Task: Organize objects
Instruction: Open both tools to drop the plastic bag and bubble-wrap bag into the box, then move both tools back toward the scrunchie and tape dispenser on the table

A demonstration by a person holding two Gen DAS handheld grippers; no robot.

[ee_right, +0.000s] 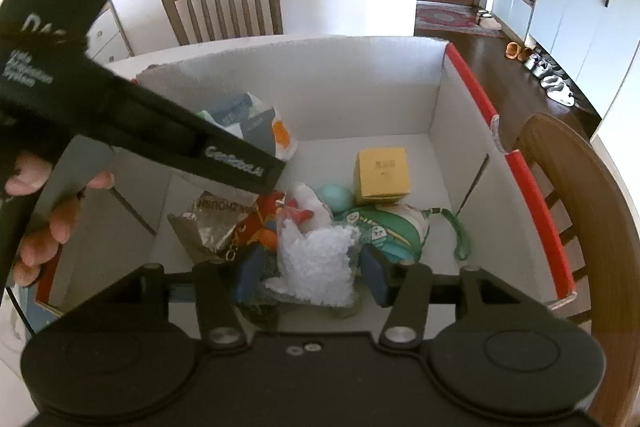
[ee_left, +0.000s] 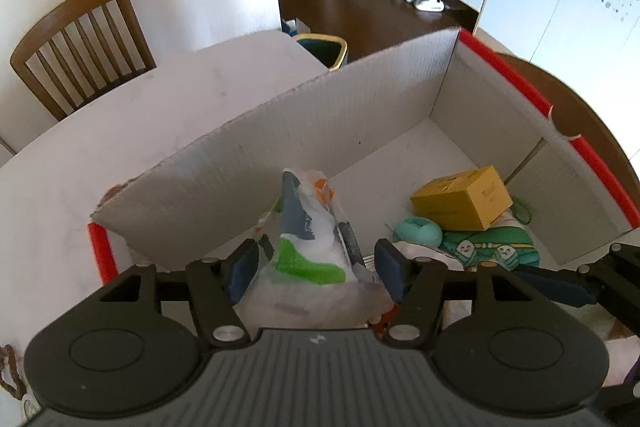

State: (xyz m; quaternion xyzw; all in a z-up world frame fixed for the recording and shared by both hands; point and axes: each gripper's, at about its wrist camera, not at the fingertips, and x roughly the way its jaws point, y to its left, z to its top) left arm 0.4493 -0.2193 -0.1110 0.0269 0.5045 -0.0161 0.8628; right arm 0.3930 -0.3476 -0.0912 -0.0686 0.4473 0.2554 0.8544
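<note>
I have the left gripper (ee_left: 316, 267) over the cardboard box (ee_left: 320, 123), its fingers parted around the printed plastic bag (ee_left: 312, 239), not pressing. The bag's long axis runs up-frame. My right gripper (ee_right: 310, 273) straddles the clear pellet bag (ee_right: 320, 263), likewise loose.

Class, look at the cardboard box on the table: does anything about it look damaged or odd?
Yes. The cardboard box has a ragged, torn top edge on its long wall near the left gripper, unlike its straight red-trimmed rims elsewhere.
</note>
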